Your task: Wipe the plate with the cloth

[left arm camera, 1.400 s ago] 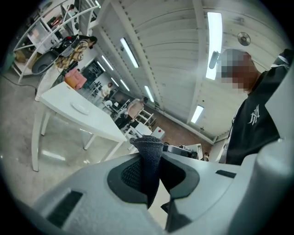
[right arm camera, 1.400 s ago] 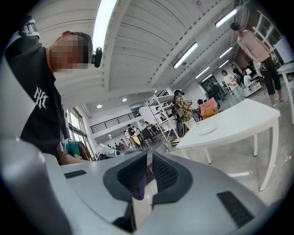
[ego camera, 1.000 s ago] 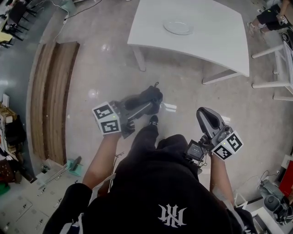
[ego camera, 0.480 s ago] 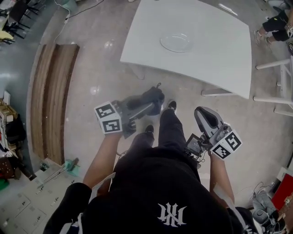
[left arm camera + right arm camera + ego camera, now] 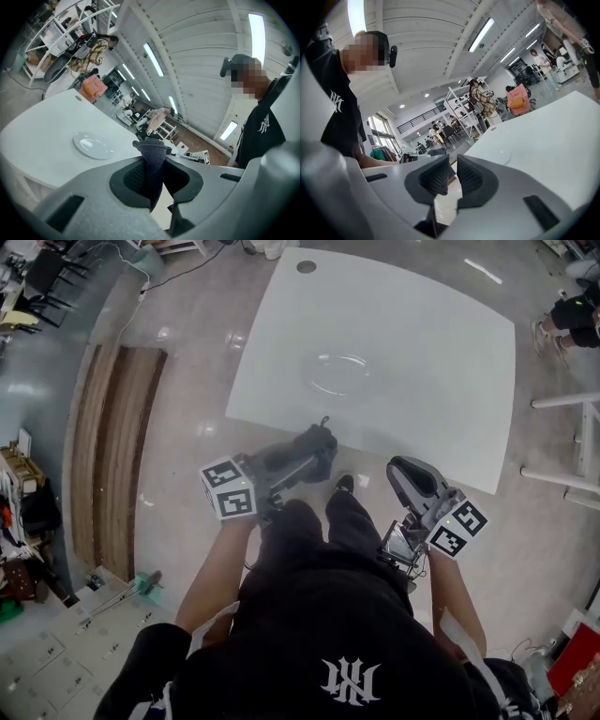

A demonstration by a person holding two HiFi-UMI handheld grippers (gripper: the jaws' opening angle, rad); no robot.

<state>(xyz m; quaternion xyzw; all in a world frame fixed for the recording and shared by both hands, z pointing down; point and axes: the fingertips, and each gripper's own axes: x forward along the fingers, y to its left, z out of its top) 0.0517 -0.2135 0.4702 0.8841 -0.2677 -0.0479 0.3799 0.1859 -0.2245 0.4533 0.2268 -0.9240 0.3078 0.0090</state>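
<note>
Your left gripper (image 5: 314,448) clamps the dark cloth (image 5: 152,152); your right gripper (image 5: 452,176) is barely parted and empty. The plate (image 5: 339,372) sits on the white table (image 5: 441,381) at your 12 o'clock, apart from both.

The cloth (image 5: 151,152) is a dark, rough knit with a matt face. The left gripper (image 5: 152,174) and right gripper (image 5: 450,176) have matt grey plastic shells, and their fingers (image 5: 432,179) carry black ribbed pads. The plate (image 5: 339,373) looks clear and glossy. The surface (image 5: 431,343) is smooth and white. The floor (image 5: 187,381) shines beside brown wooden boards (image 5: 108,446).
</note>
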